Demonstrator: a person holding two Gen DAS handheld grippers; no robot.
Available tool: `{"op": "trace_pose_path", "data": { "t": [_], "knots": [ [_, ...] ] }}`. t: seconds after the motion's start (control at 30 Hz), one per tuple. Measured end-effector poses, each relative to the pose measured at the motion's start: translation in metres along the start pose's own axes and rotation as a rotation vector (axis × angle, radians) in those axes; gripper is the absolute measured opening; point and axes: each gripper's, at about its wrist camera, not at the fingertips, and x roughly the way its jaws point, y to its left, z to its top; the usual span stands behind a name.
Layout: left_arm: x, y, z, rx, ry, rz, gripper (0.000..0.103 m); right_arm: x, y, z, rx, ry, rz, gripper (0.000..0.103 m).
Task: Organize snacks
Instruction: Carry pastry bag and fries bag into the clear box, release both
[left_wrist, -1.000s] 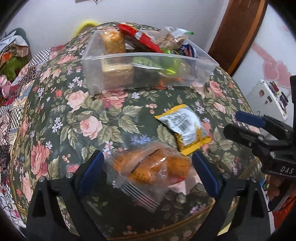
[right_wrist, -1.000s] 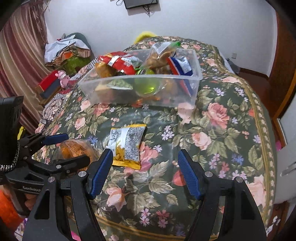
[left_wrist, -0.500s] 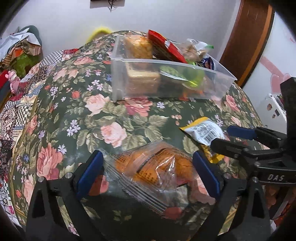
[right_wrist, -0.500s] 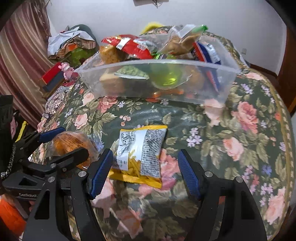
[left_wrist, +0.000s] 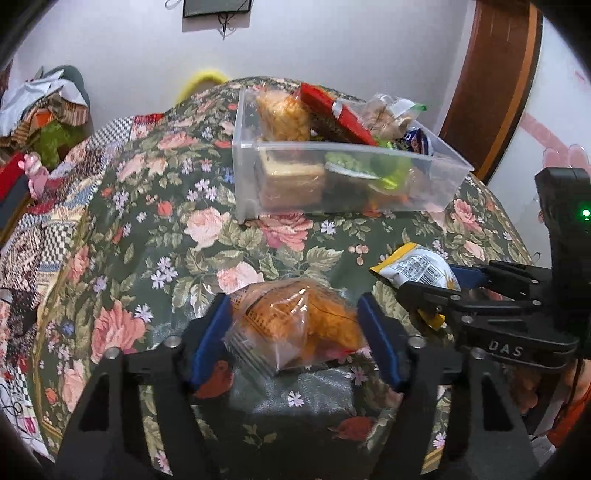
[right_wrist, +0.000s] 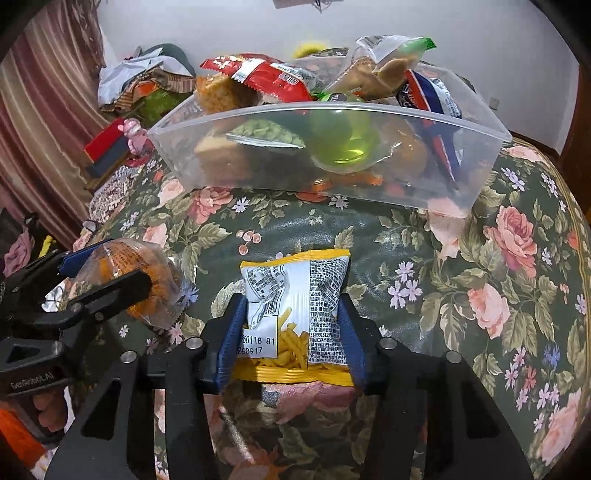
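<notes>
Left tongs (left_wrist: 295, 332) have just been closing and now pinch the clear bag of orange snacks (left_wrist: 295, 321) between their blue pads at the near edge of the flowered bed (left_wrist: 147, 221), while over at three o'clock the right tongs (right_wrist: 291, 332) have been closing too and squeeze the yellow-edged packet of snack sticks (right_wrist: 295, 295) by both sides. Up at twelve o'clock on the bedspread sits the clear plastic box (right_wrist: 480, 147), piled with a red wrapper (right_wrist: 266, 77), a green cup (right_wrist: 343, 140) and other packets.
</notes>
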Motion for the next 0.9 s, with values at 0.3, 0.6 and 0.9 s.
{"op": "trace_pose_path", "data": {
  "t": [0.3, 0.6, 0.9],
  "knots": [
    [-0.008, 0.011, 0.005, -0.04, 0.016, -0.023, 0.051, -0.023, -0.01, -0.001, 0.037, -0.051, 0.023, 0.041],
    [-0.025, 0.009, 0.024, -0.048, -0.032, -0.032, 0.051, -0.051, -0.012, 0.014, 0.034, -0.138, 0.003, 0.041],
    [-0.036, -0.006, 0.068, -0.021, -0.104, -0.067, 0.051, -0.064, -0.018, 0.035, 0.048, -0.212, -0.008, 0.041]
  ]
}}
